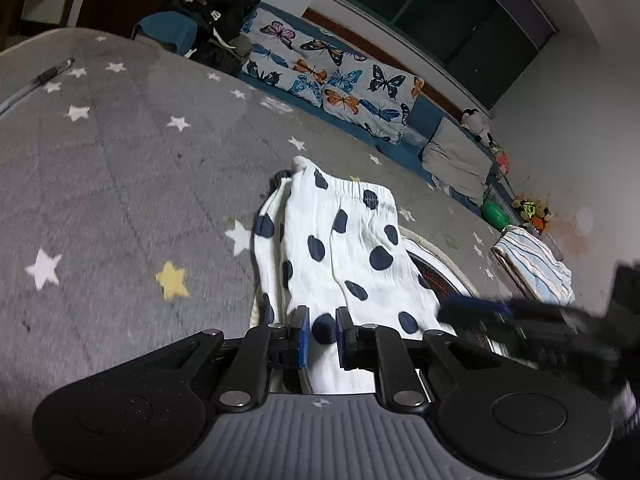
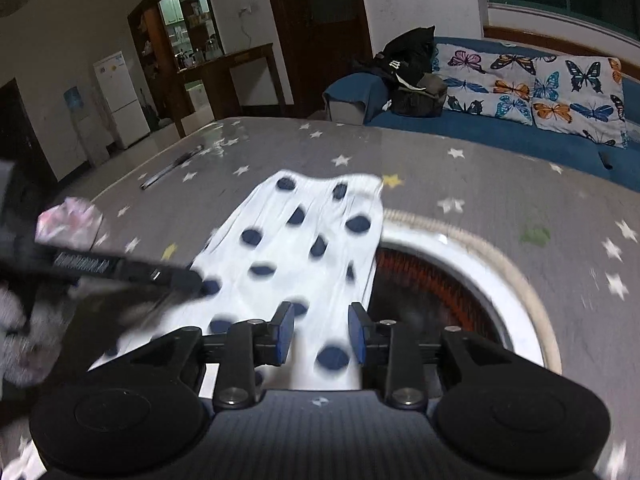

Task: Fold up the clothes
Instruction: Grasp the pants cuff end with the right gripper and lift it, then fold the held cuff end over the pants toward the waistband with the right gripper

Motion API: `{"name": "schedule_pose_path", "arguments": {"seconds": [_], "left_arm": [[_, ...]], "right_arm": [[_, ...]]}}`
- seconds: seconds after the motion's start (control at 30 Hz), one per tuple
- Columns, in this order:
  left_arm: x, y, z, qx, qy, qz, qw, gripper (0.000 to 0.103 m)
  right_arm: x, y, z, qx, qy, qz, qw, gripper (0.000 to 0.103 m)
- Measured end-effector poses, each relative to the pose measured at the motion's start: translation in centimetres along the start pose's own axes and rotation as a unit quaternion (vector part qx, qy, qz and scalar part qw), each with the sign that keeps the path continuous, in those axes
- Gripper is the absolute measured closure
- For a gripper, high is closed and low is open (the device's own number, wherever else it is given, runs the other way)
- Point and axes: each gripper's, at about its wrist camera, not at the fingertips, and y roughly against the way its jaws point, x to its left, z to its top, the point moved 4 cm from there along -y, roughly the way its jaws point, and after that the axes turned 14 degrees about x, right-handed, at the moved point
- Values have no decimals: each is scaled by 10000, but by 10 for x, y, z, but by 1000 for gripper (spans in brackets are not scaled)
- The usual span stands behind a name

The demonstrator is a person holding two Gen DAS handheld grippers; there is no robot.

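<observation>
Currently my left tongs (image 1: 322, 334) clamp the polka-dot garment (image 1: 344, 248) at its near hem; my right tongs (image 2: 321, 334) straddle the same hem, grip uncertain. Its long axis runs toward 12 o'clock across the star-patterned mat (image 1: 120, 184).

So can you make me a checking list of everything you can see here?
Surface: grey star-print mat with a round white-rimmed patch in it.
Job's things: white polka-dot garment lying on the mat; folded striped cloth nearby.
Clutter: pinkish crumpled cloth; thin dark stick on the mat.
Grippers: left gripper and right gripper, jaws either side of the garment's edge; grip unclear.
Cables: nothing seen.
Surroundings: butterfly cushions, black bag, toys, fridge.
</observation>
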Motion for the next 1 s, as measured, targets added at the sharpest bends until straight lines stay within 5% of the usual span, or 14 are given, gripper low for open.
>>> {"name": "schedule_pose_path", "arguments": {"seconds": [0.4,0.57,0.67,0.8,1.0], "left_arm": [[10,0,16,-108,15,-13,9999,87],[11,5,13,-144,-10,39,9999,72],[10,11,9,-168,-37,51,9998,72],[1,22,-1,-201,-86,-11,9998,68],[-14,41,-32,-101,-184,-99,9997,58]], "right_arm": [[-32,-65,73,54,-73,63,9999,48],[-29,-76,83,-62,135,135,9998,48],[-24,-78,84,-55,275,154,9995,57],[-23,-78,88,-14,115,239,9996,82],[-17,-56,86,-220,-101,523,9983,89]]}}
